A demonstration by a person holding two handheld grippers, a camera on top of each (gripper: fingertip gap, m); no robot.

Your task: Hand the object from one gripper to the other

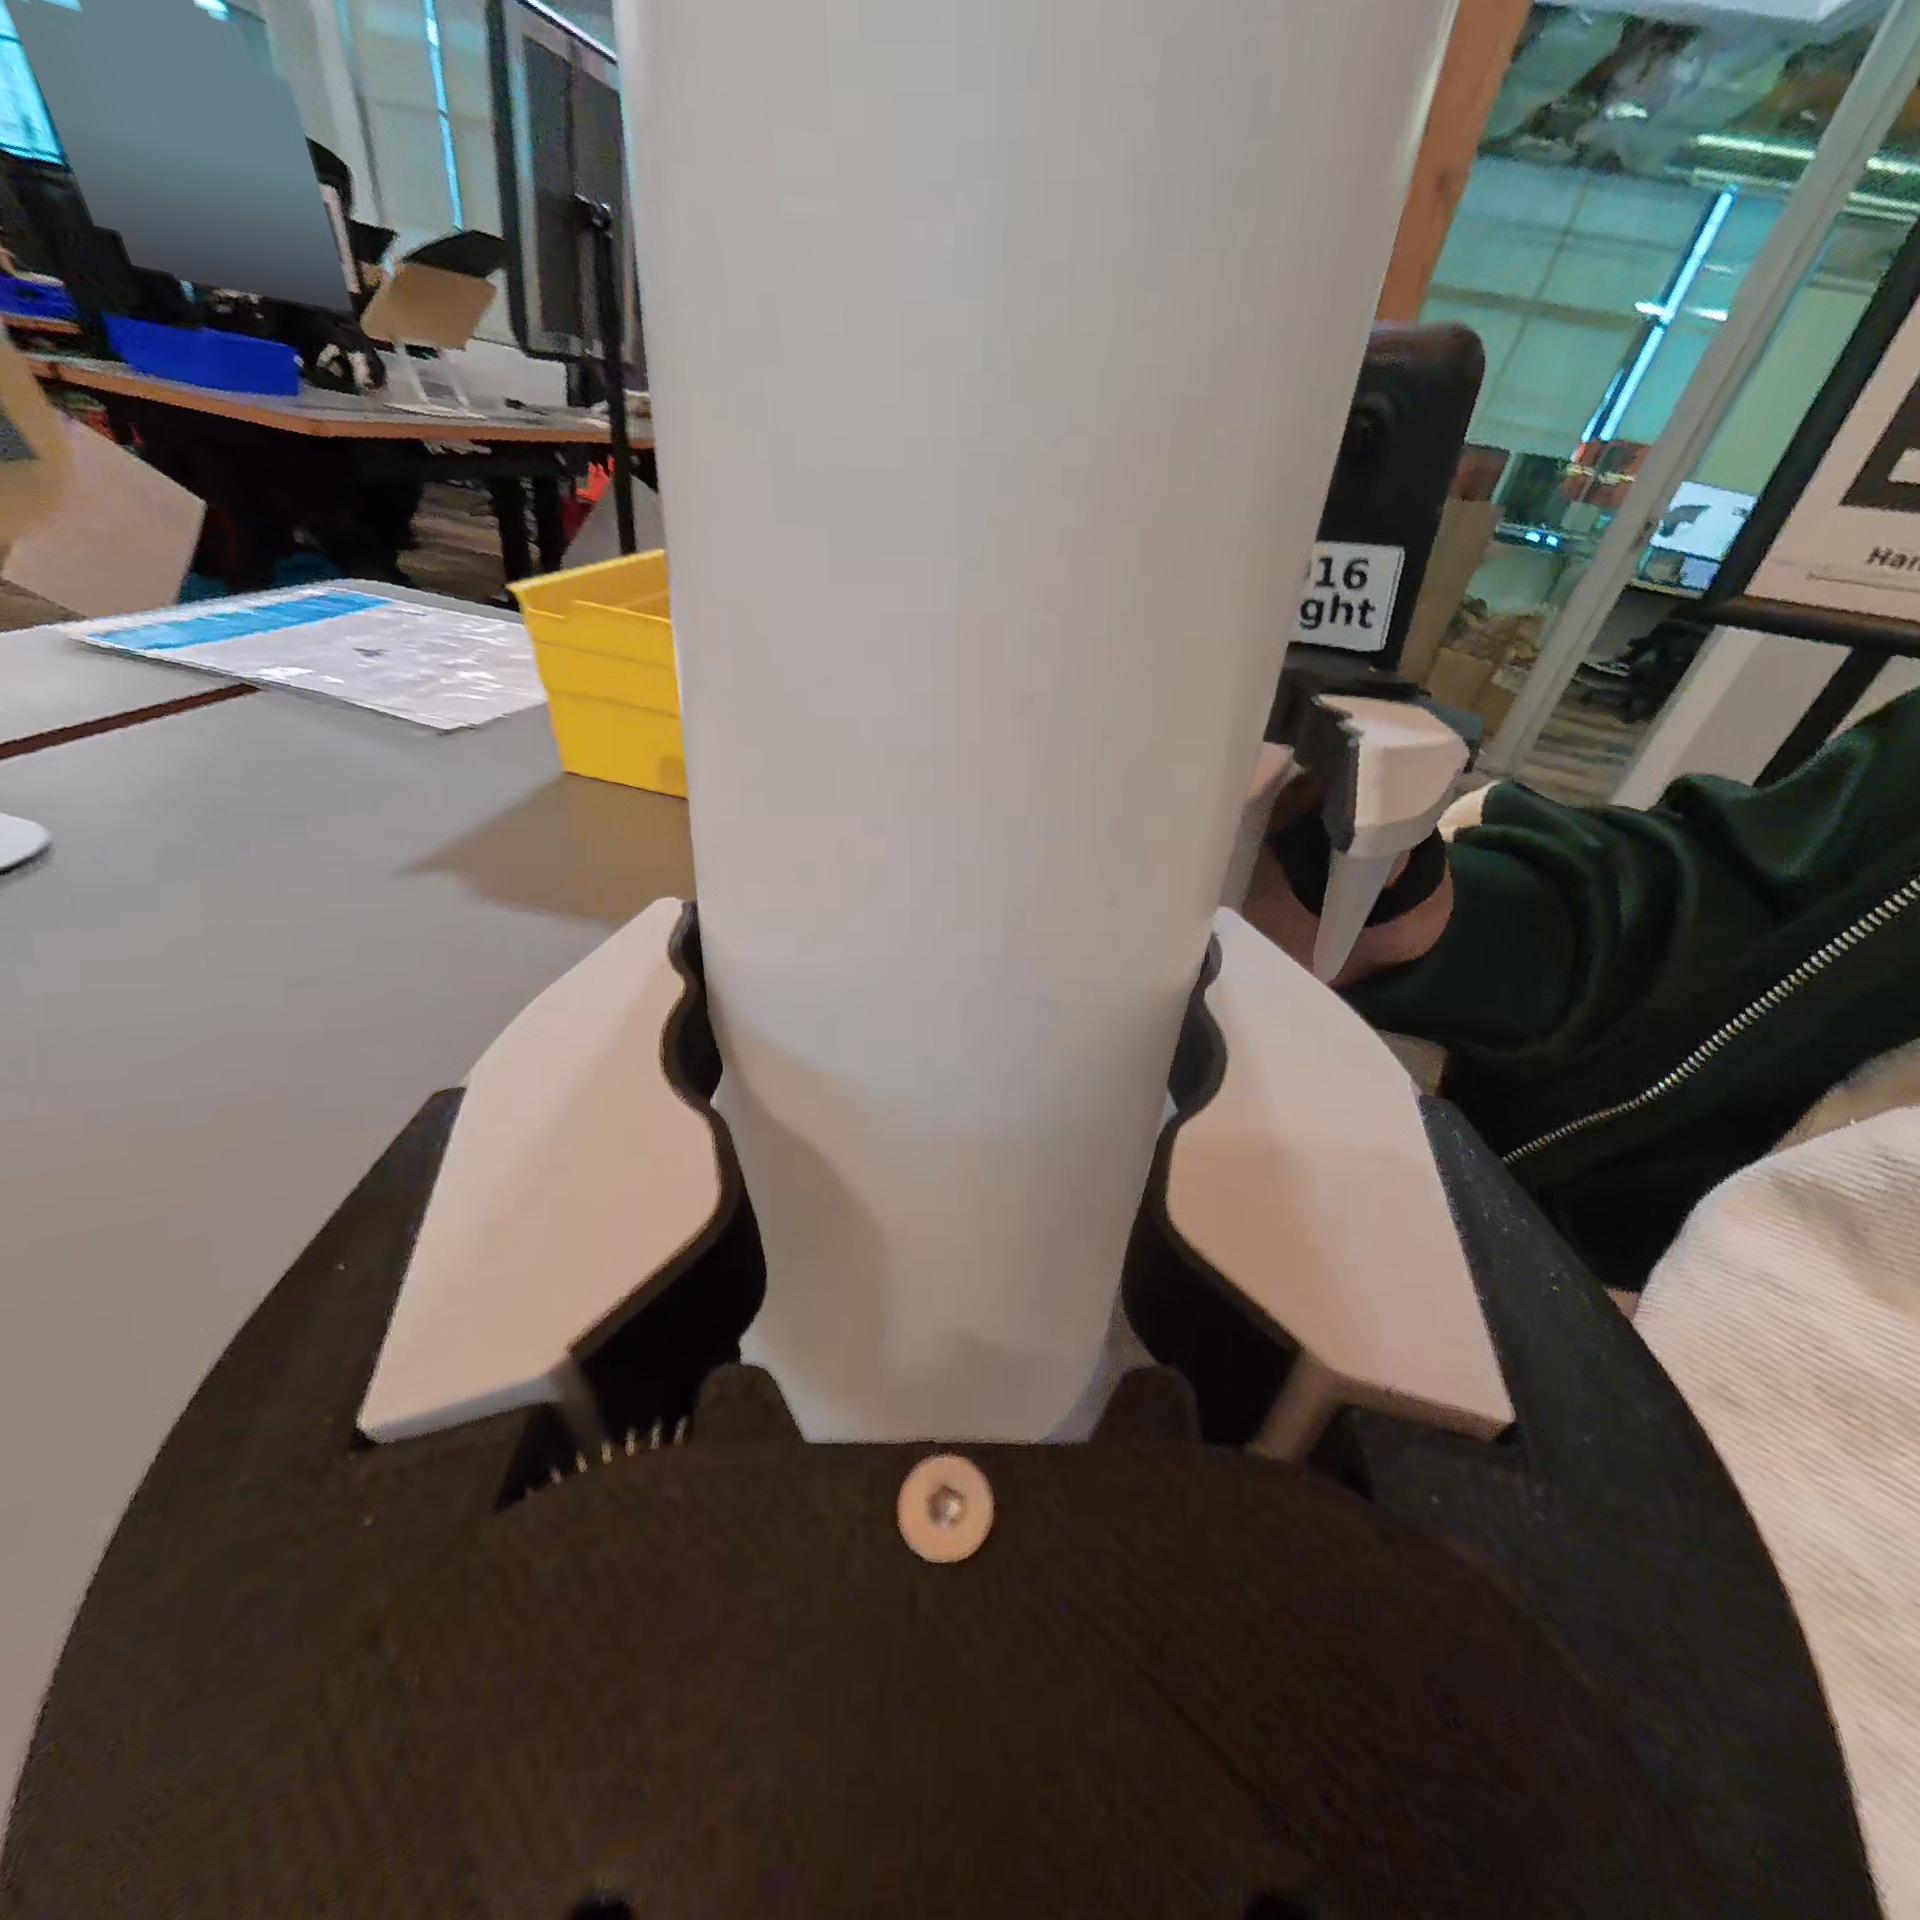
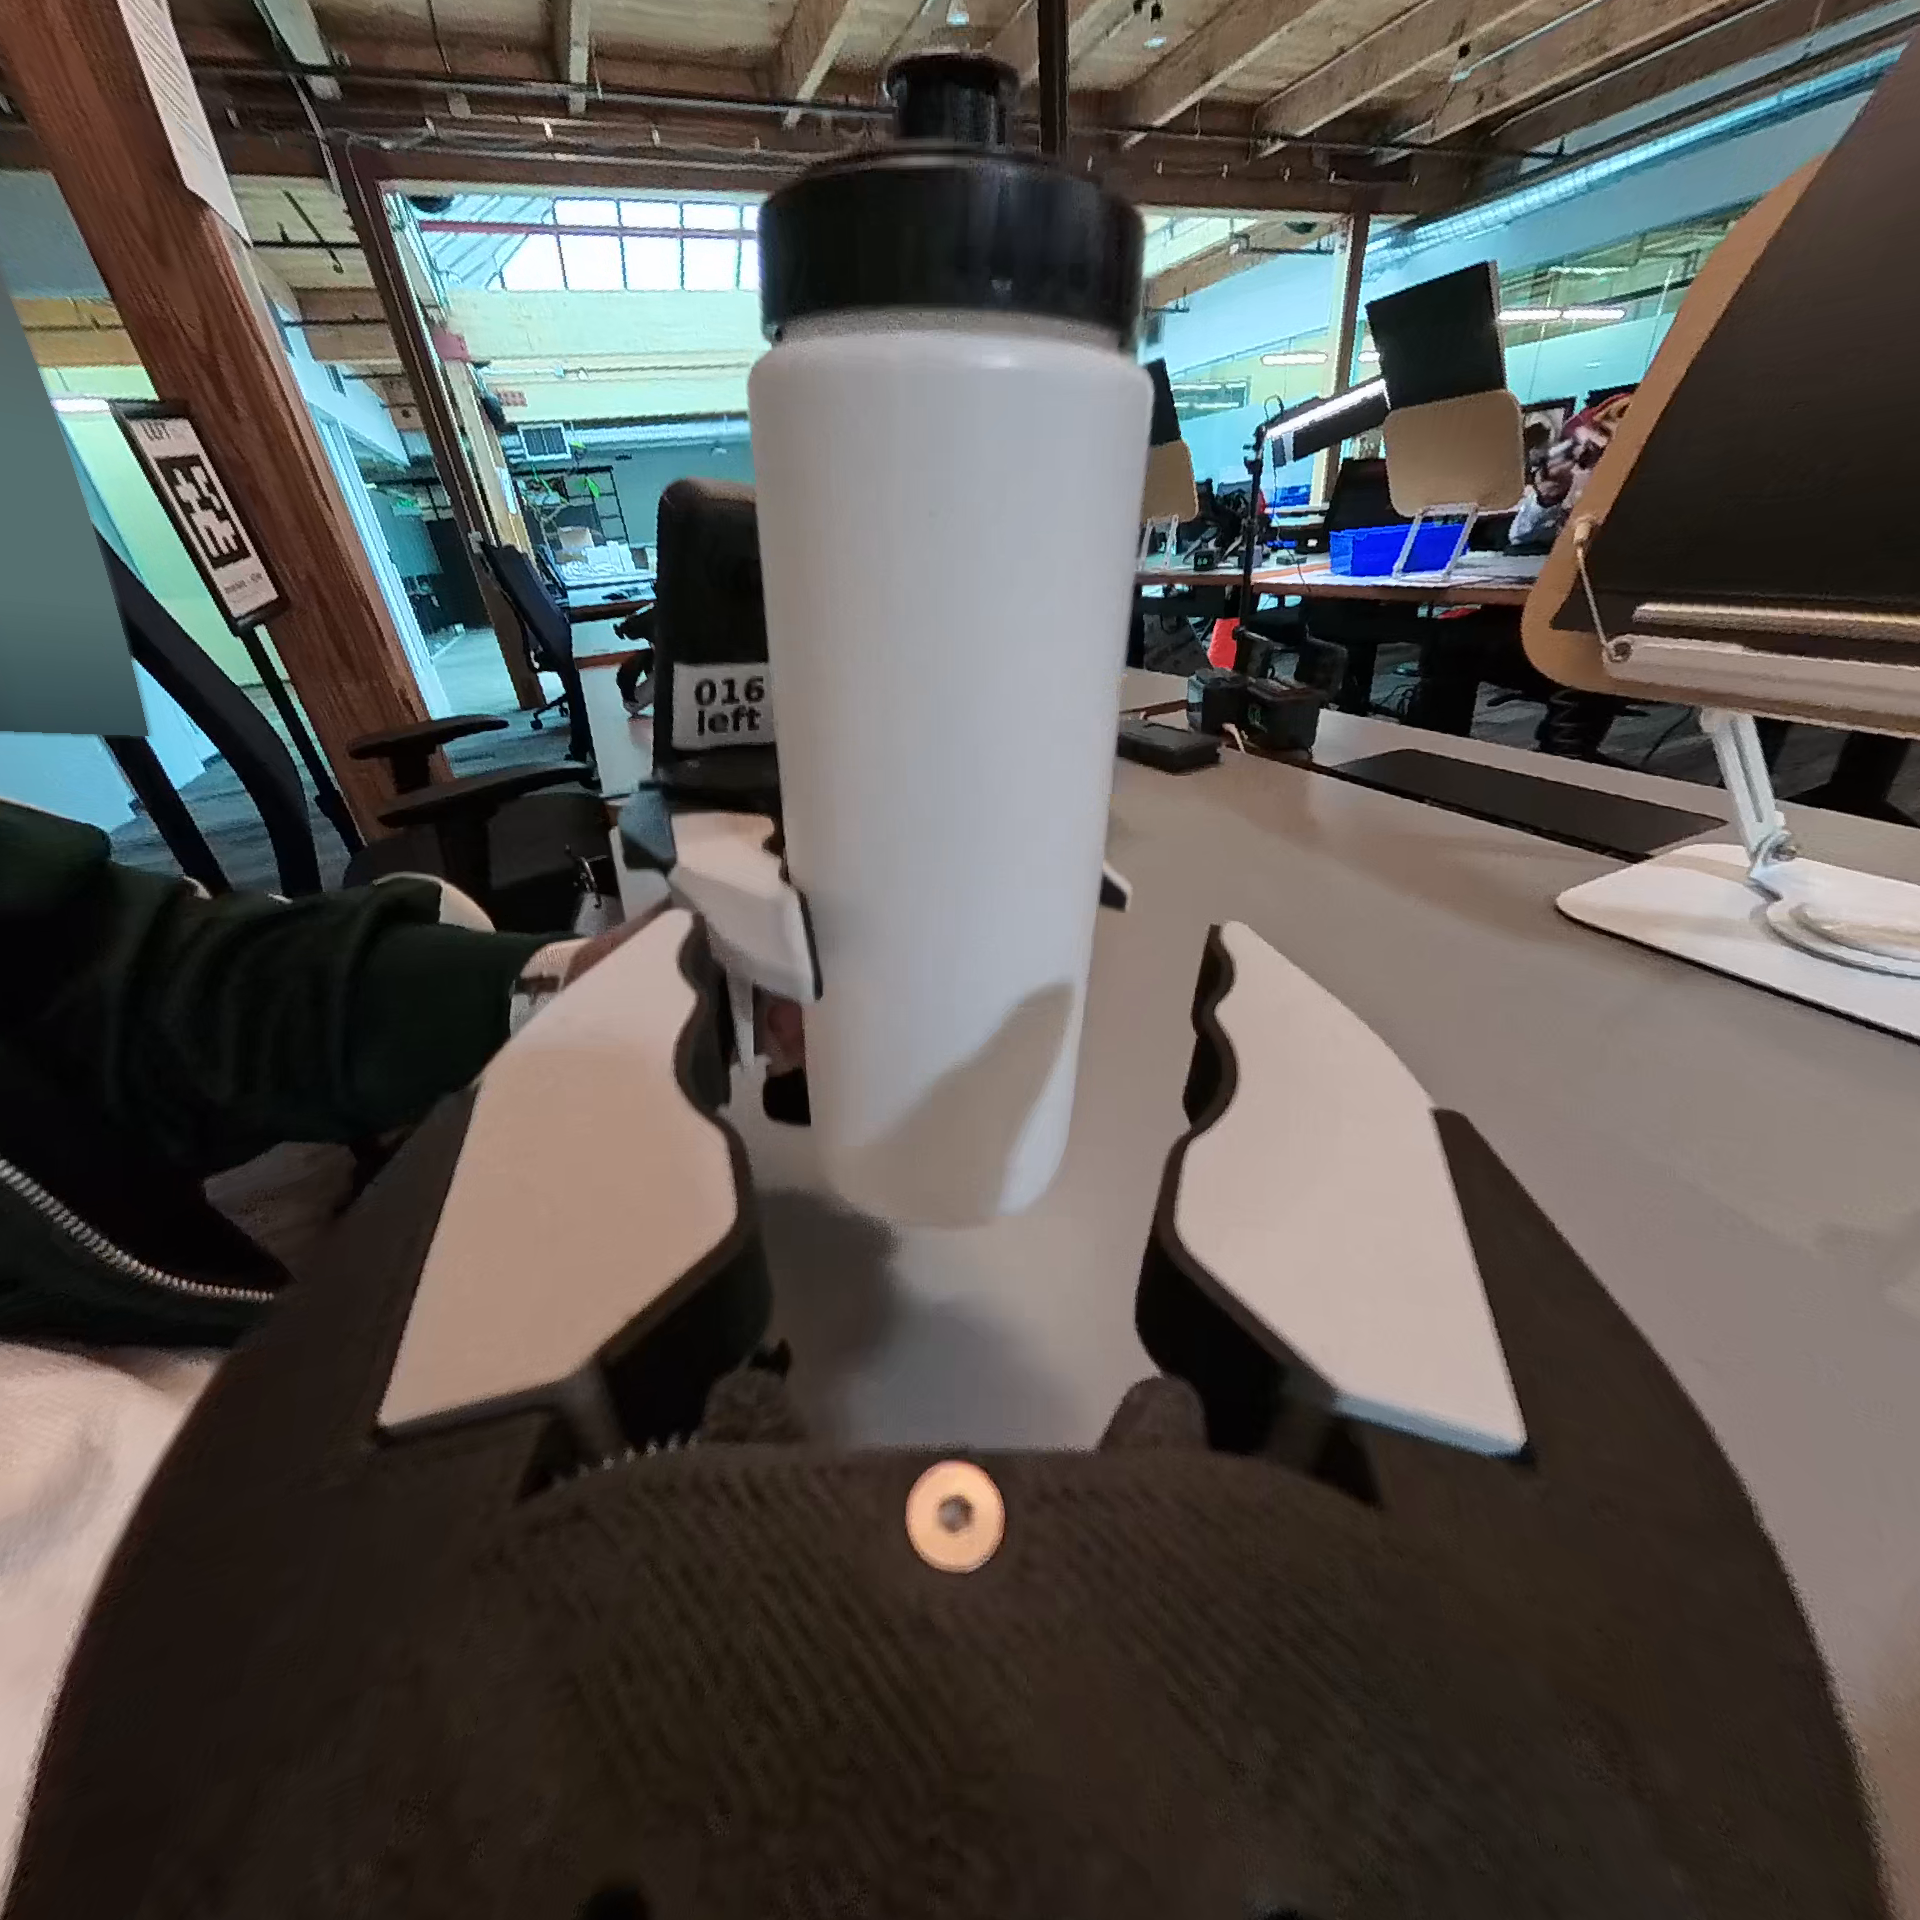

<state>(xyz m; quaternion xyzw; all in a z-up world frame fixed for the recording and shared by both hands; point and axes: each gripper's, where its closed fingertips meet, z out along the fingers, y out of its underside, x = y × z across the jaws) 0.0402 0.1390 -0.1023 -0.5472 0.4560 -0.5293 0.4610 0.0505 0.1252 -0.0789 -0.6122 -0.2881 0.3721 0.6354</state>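
Observation:
A white bottle [image 2: 945,675] with a black cap [image 2: 951,249] stands upright above the grey table [image 2: 1455,1143]. My left gripper [image 1: 951,935] is shut on the bottle's lower body [image 1: 987,520], which fills the left wrist view. In the right wrist view the left gripper's white fingers [image 2: 748,914] clasp the bottle from behind. My right gripper [image 2: 951,956] is open, its fingers either side of the bottle's lower end with a gap on each side. The right gripper also shows in the left wrist view [image 1: 1361,790], just right of the bottle.
A yellow bin [image 1: 603,665] and a plastic-sleeved sheet [image 1: 312,649] lie on the table beyond the bottle. A white stand [image 2: 1766,914] holding a board is at the right, with a black mat [image 2: 1507,800] behind. A person's dark green sleeve [image 1: 1662,987] is close by.

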